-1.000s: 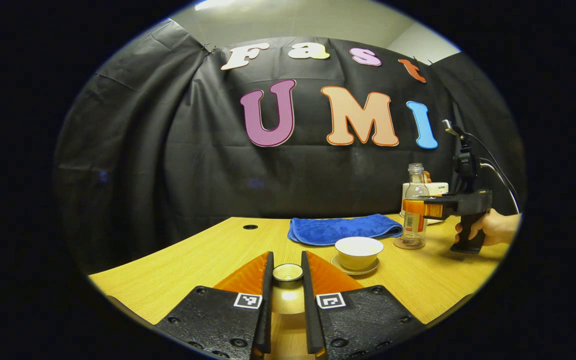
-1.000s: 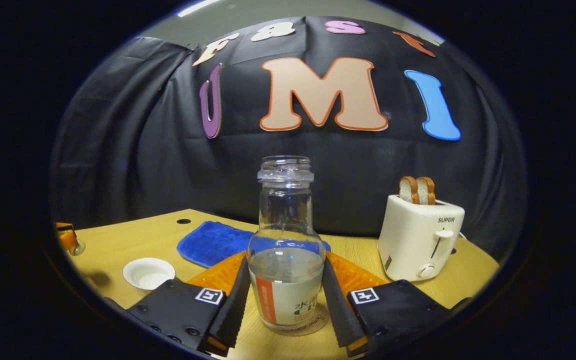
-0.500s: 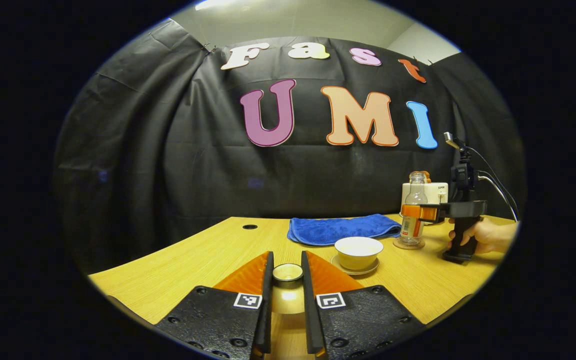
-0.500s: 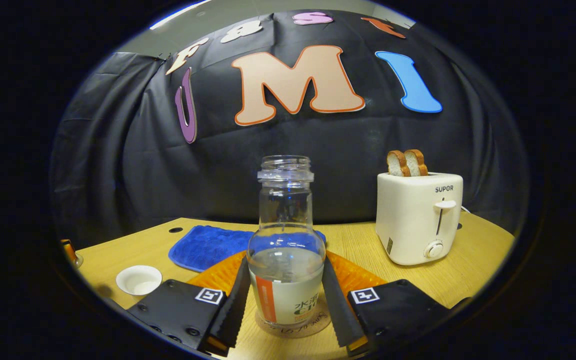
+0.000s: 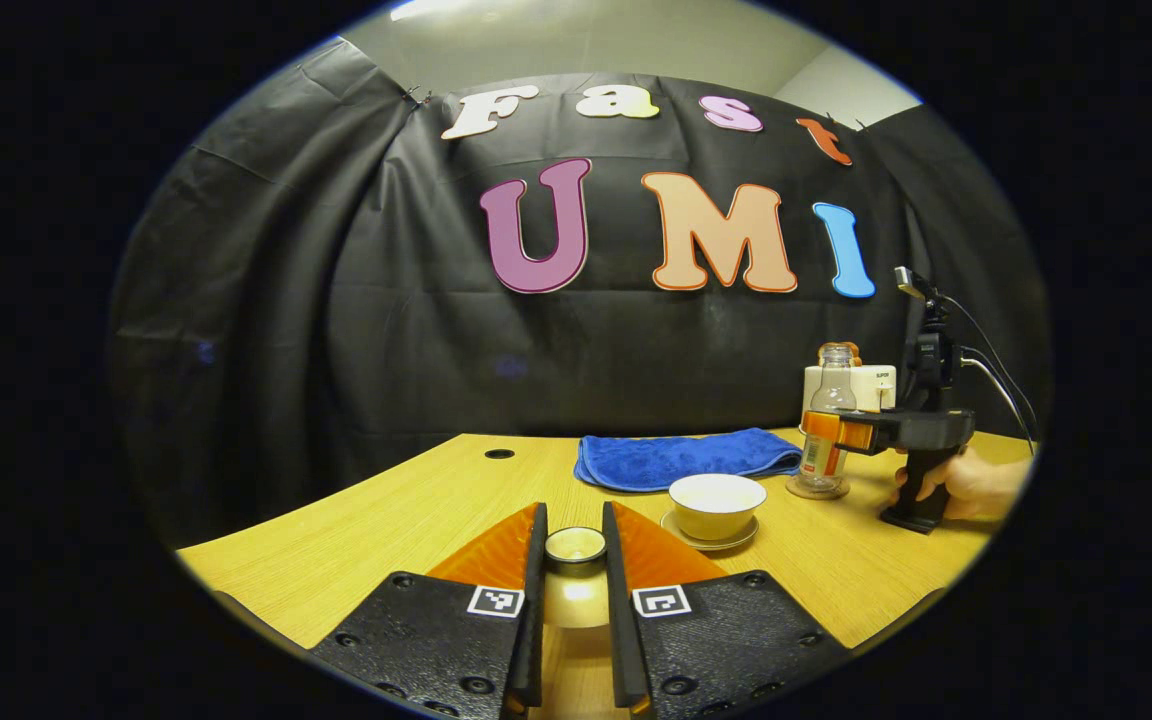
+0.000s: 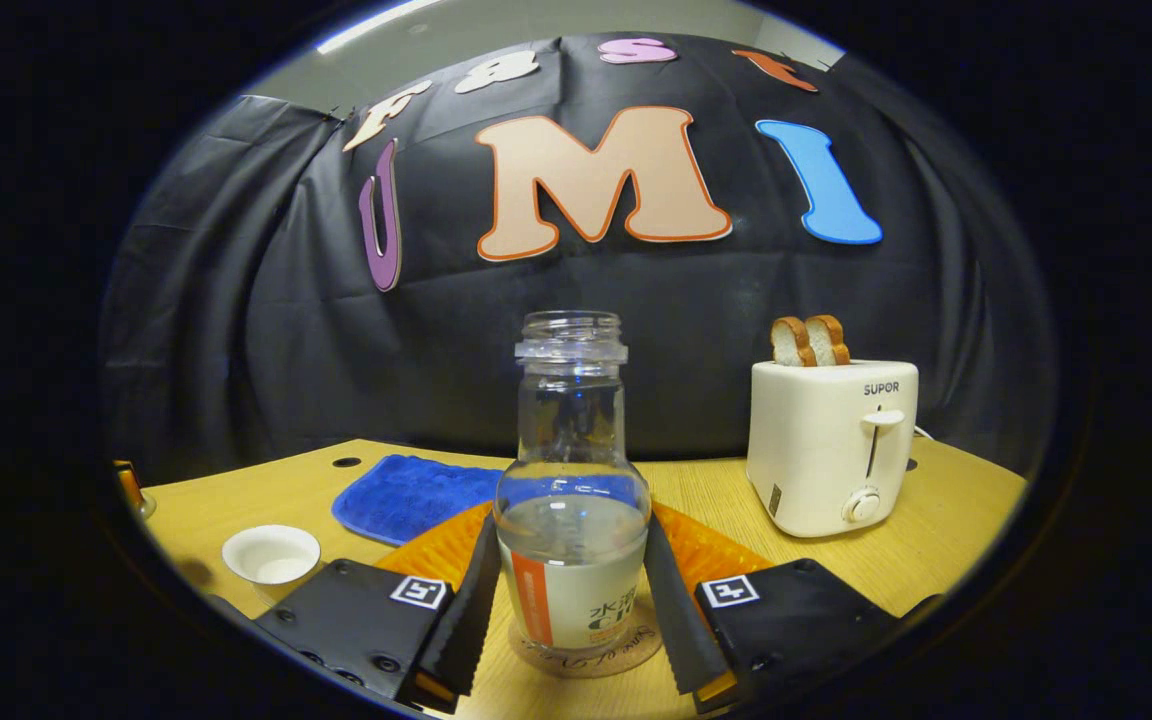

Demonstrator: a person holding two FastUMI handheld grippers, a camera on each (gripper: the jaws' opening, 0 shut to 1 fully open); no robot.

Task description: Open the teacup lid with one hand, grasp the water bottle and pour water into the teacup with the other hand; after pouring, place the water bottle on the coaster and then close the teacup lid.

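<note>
The open white teacup (image 5: 717, 505) stands on its saucer (image 5: 711, 543) on the wooden table. Its lid (image 5: 576, 546) is held level just above the table, with my left gripper (image 5: 573, 522) shut on it. The clear water bottle (image 6: 572, 520), uncapped and part full, stands upright on the round coaster (image 6: 586, 655). My right gripper (image 6: 572, 535) is shut on the bottle's lower body. In the left gripper view the bottle (image 5: 826, 440) and coaster (image 5: 816, 490) sit right of the teacup, with the right gripper (image 5: 841, 432) and a hand (image 5: 966, 485) beside them.
A folded blue cloth (image 5: 686, 458) lies behind the teacup. A white toaster (image 6: 833, 445) with two bread slices stands at the back right. A round hole (image 5: 500, 454) marks the table's far left. The table edge curves close in front of my left gripper.
The right gripper has carried the bottle a little away from the teacup and down onto the coaster, still gripping it. The left gripper and lid have not moved.
</note>
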